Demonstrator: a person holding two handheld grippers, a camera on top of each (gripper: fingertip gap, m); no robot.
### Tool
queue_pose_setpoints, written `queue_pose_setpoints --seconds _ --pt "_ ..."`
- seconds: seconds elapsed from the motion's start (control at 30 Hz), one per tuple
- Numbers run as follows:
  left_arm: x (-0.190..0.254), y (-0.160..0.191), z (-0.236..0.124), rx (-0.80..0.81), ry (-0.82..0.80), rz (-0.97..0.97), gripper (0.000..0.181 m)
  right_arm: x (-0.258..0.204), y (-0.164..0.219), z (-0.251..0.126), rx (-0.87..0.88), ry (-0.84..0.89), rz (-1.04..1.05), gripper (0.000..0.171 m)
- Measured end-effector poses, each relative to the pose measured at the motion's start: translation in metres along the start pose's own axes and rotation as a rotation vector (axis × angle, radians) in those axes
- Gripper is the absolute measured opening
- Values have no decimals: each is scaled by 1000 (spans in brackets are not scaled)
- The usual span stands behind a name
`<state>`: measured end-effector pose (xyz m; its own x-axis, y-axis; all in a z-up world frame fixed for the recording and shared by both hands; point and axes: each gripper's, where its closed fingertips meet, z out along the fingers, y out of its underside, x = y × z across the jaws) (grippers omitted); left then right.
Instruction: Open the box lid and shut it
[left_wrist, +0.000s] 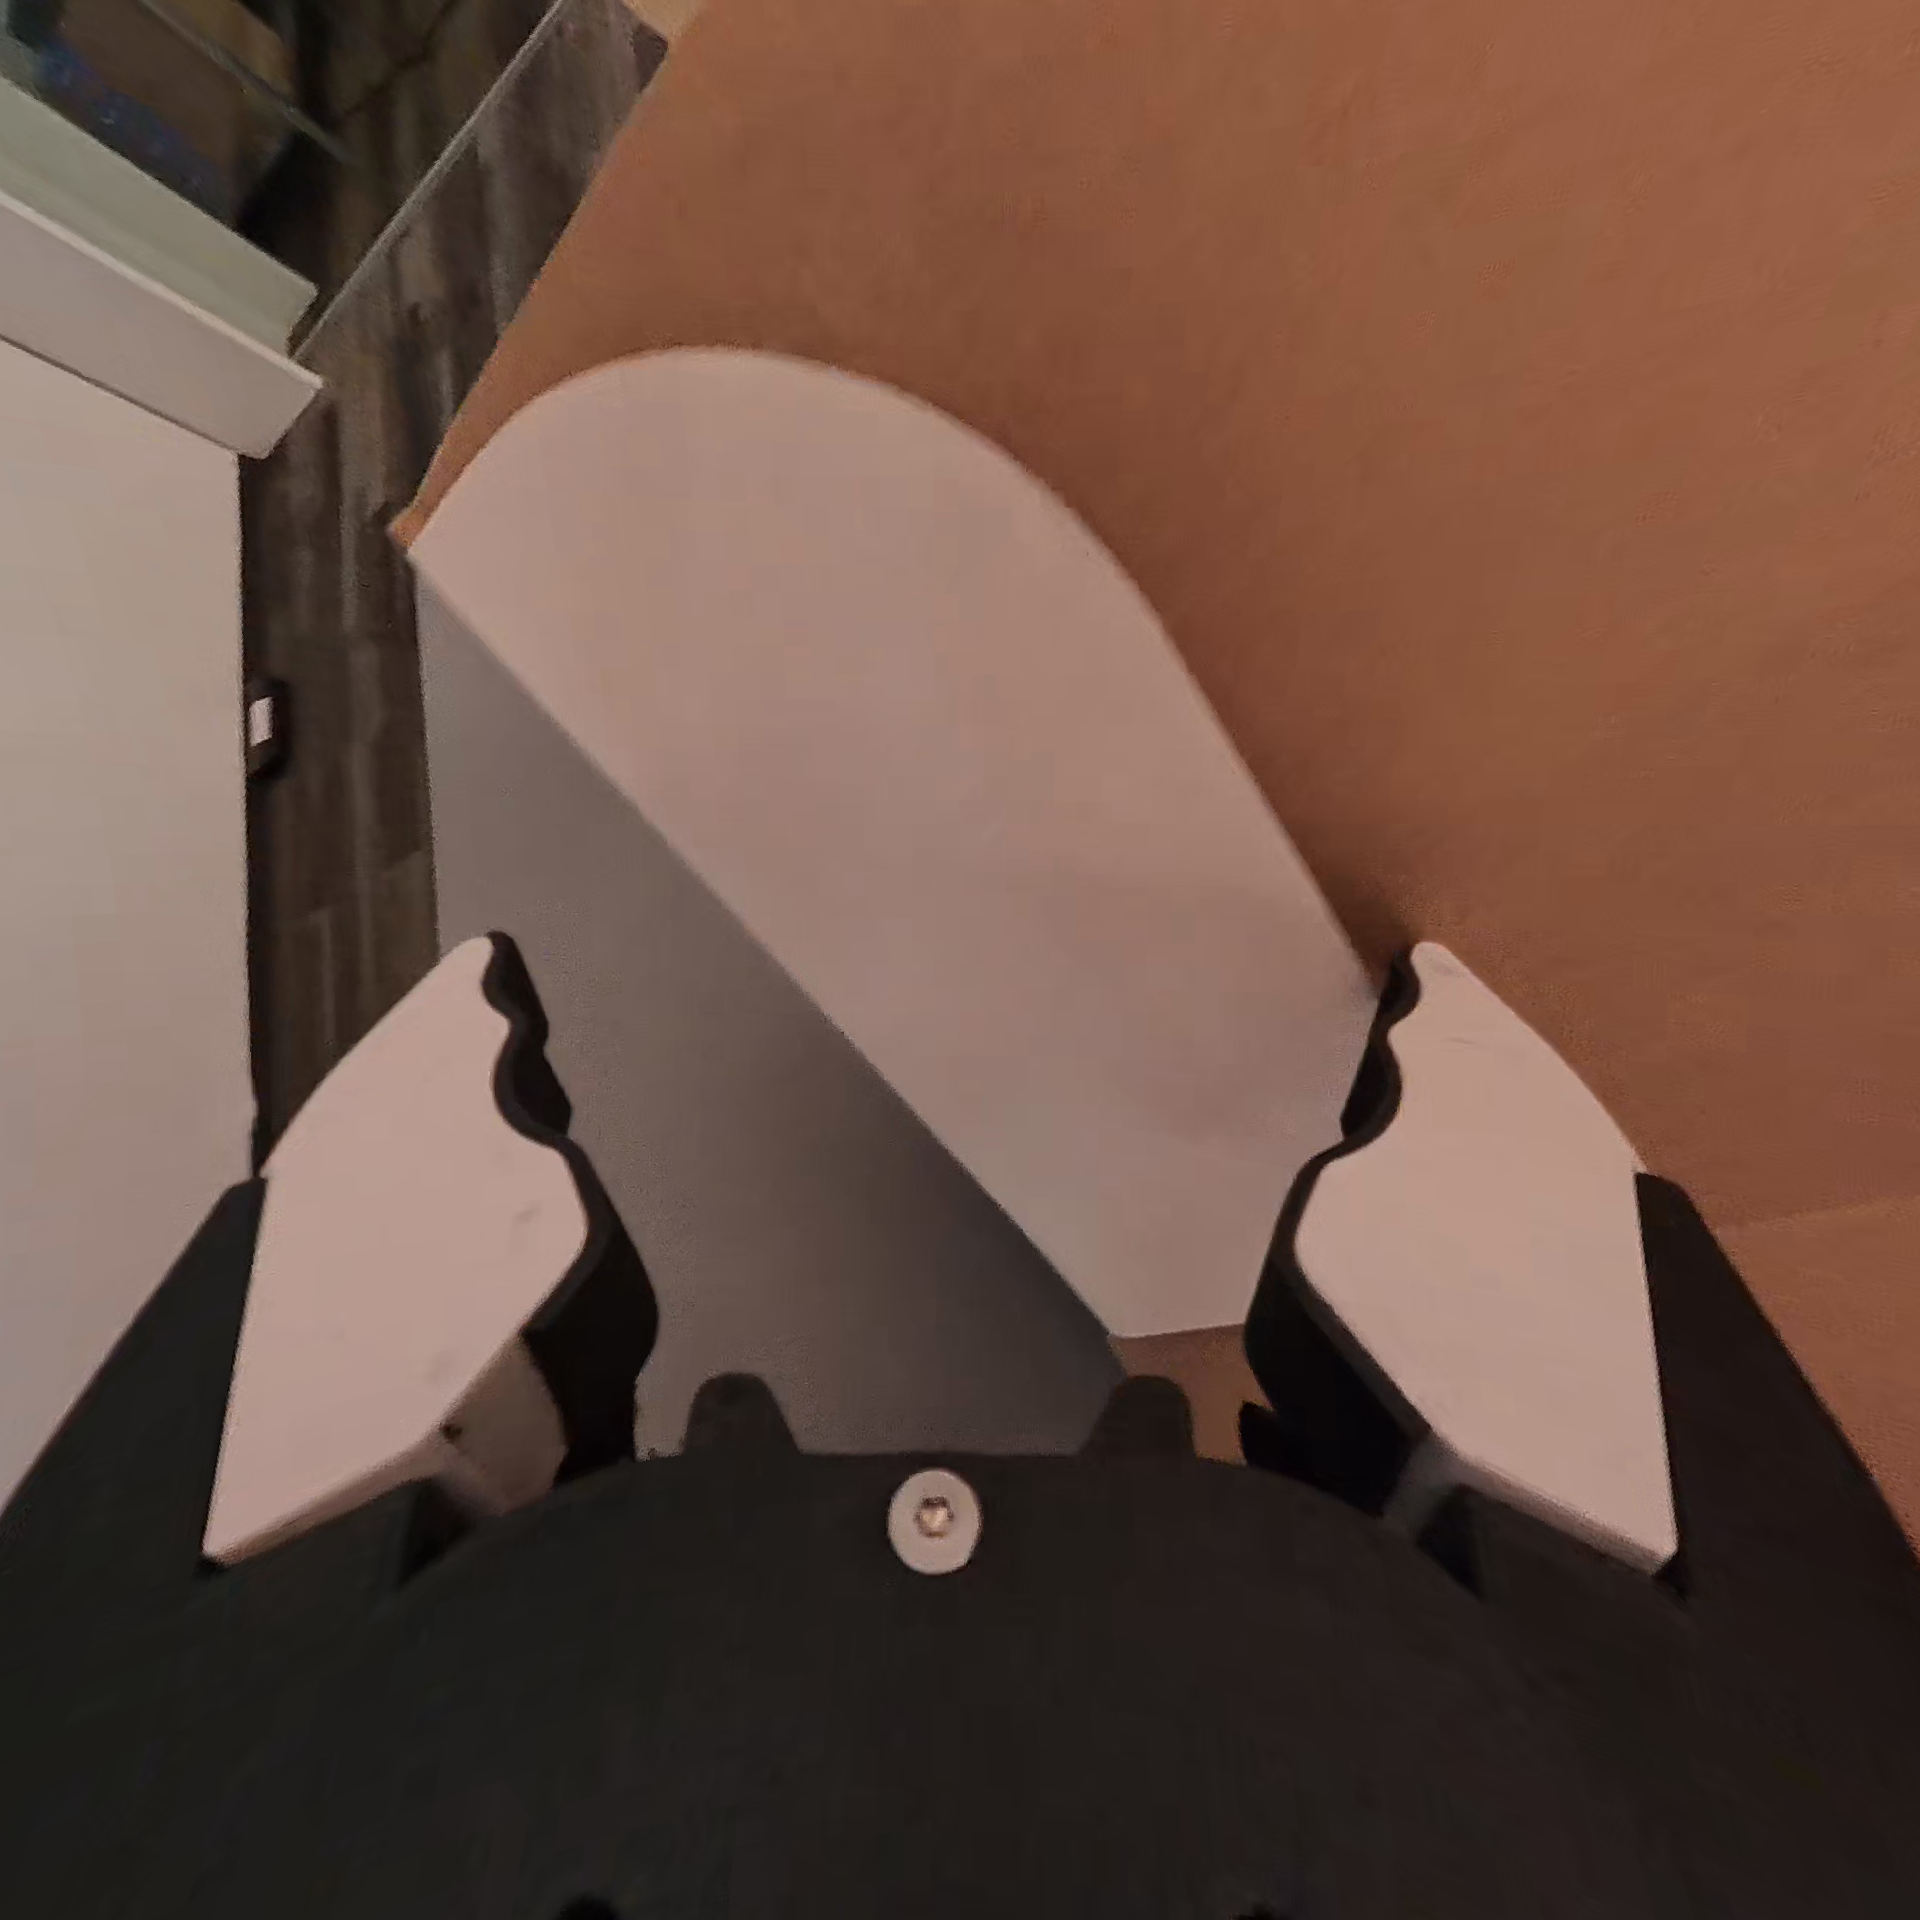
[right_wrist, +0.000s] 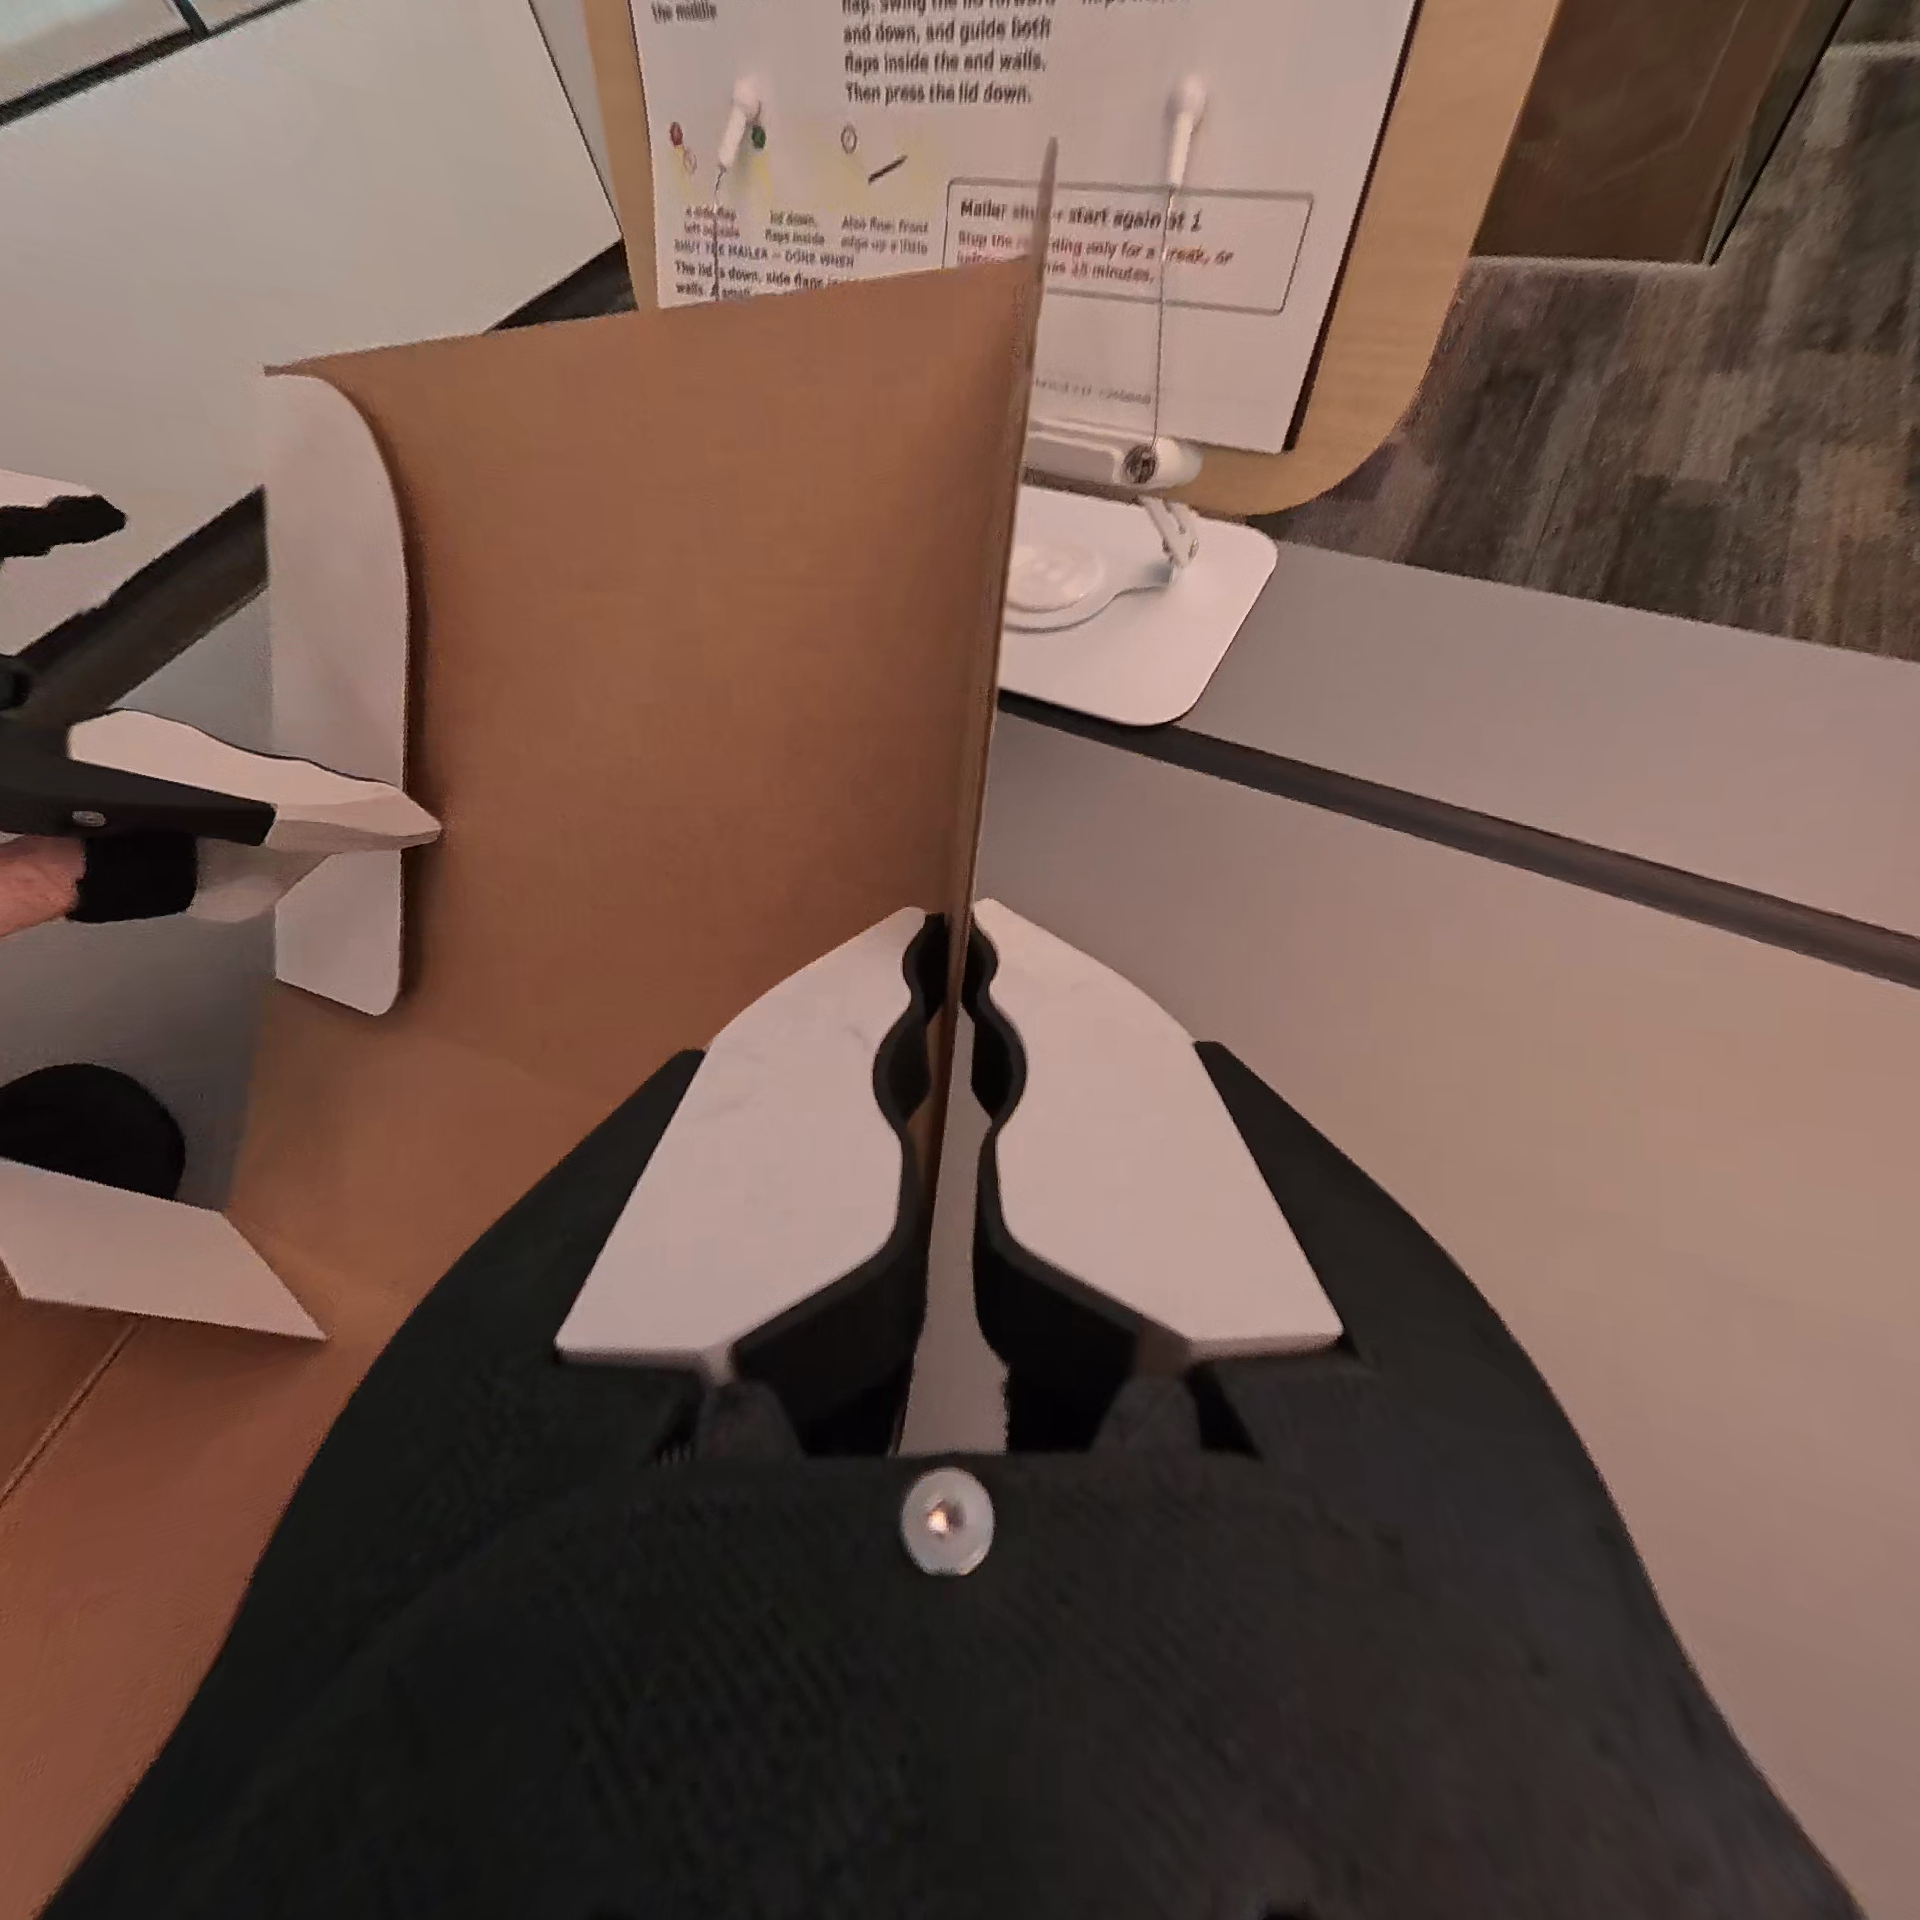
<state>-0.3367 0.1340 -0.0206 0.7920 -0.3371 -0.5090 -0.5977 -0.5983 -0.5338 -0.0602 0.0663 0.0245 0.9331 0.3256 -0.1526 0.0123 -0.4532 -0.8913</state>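
My right tool (right_wrist: 951, 925) is clenched on the lid's (right_wrist: 707, 623) side flap, which stands edge-on between the two white fingers (right_wrist: 790, 1132); the flap runs from the tool's base up toward 12 o'clock. The lid is raised upright, its brown inner face toward me, filling the view from 9 to 12 o'clock. The open box (right_wrist: 260, 1351) lies below it at 8 o'clock, on the grey desk (right_wrist: 1558, 1039).

My left tool (left_wrist: 956, 977) is released, fingers spread wide. Between them stands the lid's other side flap (left_wrist: 883, 779), white and rounded, with the lid's brown face (left_wrist: 1351, 416) behind it from 12 to 3 o'clock. The right fingertip (left_wrist: 1444, 987) is at the flap's edge; I cannot tell if it touches. In the right wrist view this left tool (right_wrist: 410, 826) shows at 9 o'clock, one tip against that white flap (right_wrist: 332, 675).

Behind the lid, at 12 to 1 o'clock, a printed sheet (right_wrist: 1039, 156) stands on a white stand (right_wrist: 1132, 603).
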Motion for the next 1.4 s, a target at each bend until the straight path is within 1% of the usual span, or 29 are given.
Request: queue_pose_setpoints --seconds 0.1,0.17,0.23,0.3,0.4,0.43,0.5,0.53,0.6,0.63,0.73,0.87,0.9,0.97,1.07,1.13,1.17,1.2,1.23,1.33,1.4 --pt "-2 5 -11 -1 6 -31 145 -3 -4 -14 69 -48 20 2" --pt "-3 9 -23 34 47 -90 143 -6 -4 -23 117 -67 7 2" --pt "0 14 -41 96 135 -170 135 -9 -3 -32 155 -65 -22 2" --pt "2 20 -61 166 211 -226 122 -12 -4 -41 196 -52 -66 2" --pt "-2 34 -87 233 272 -273 107 -18 -3 -53 235 -38 -122 2" --pt "-2 39 -94 247 296 -280 105 -20 -2 -58 247 -33 -140 2" --pt "2 47 -107 277 356 -282 88 -26 -1 -67 278 -33 -178 2" --pt "7 50 -114 298 404 -273 75 -29 1 -72 285 -31 -187 2" --pt "18 54 -127 345 502 -248 29 -33 7 -79 287 -35 -195 3" --pt "20 56 -131 357 512 -236 15 -35 12 -81 273 -43 -188 4" --pt "8 69 -127 324 385 -183 9 -42 26 -87 213 -84 -132 6" --pt "-19 69 -126 394 195 -195 17 -48 30 -102 221 -71 -163 5" --pt "-26 71 -122 384 150 -200 24 -51 29 -105 224 -75 -173 6" --pt "-36 76 -111 342 116 -220 30 -55 31 -111 222 -65 -202 6" --pt "-33 75 -97 314 226 -287 38 -59 34 -116 225 -67 -225 6" --pt "-26 73 -93 298 344 -316 37 -58 38 -116 214 -67 -226 7" --pt "-22 70 -93 296 417 -327 29 -57 41 -116 208 -62 -237 7" --pt "-18 68 -96 299 491 -332 12 -56 42 -117 206 -59 -245 8" --pt "-15 66 -98 305 544 -337 6 -54 44 -118 206 -56 -242 8" --pt "-16 67 -106 334 543 -328 2 -53 47 -124 210 -106 -185 11" --pt "-14 73 -116 357 524 -307 2 -60 47 -128 195 -214 -84 17"
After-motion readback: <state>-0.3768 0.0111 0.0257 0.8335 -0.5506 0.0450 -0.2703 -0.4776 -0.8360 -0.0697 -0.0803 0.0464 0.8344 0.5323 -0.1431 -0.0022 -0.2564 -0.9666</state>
